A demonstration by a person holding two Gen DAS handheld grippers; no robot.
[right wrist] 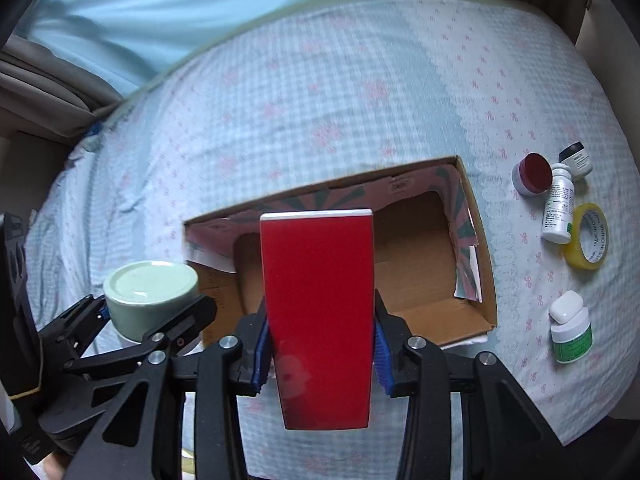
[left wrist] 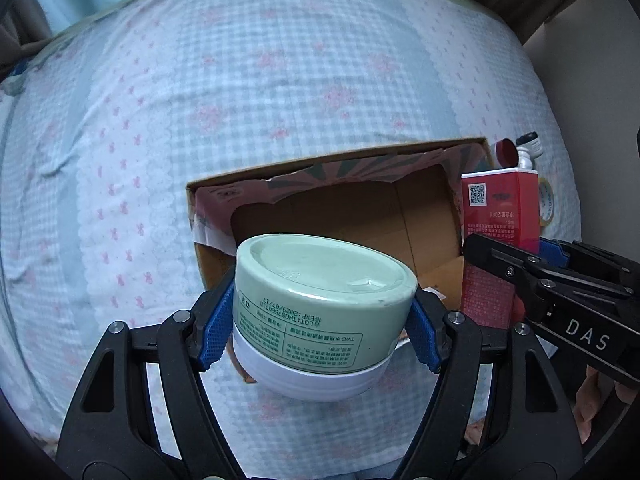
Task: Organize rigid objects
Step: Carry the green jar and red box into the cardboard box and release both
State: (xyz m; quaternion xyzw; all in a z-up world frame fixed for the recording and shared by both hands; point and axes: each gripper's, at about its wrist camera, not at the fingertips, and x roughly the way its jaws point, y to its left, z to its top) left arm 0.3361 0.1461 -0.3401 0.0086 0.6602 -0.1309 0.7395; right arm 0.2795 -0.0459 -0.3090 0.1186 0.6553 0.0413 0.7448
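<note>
My left gripper [left wrist: 322, 328] is shut on a pale green jar [left wrist: 320, 300] with a white lid, held upside down above the near left edge of an open cardboard box [left wrist: 424, 220]. In the right wrist view the same jar [right wrist: 150, 296] shows at the left, still clamped in the left gripper [right wrist: 150, 312]. My right gripper [right wrist: 320, 354] is shut on a tall red carton [right wrist: 318, 312], which hangs over the box [right wrist: 476, 240]. In the left wrist view that carton [left wrist: 500, 216] and the right gripper [left wrist: 520, 258] stand at the right. The box interior looks bare.
On the checked bedsheet [right wrist: 320, 100] right of the box lie a red-lidded jar [right wrist: 532, 174], a small dark-lidded jar [right wrist: 576, 160], a white bottle [right wrist: 558, 208], a yellow tape roll [right wrist: 588, 236], a white case [right wrist: 566, 306] and a green-labelled jar [right wrist: 572, 338]. A light blue curtain [right wrist: 200, 12] hangs beyond the bed.
</note>
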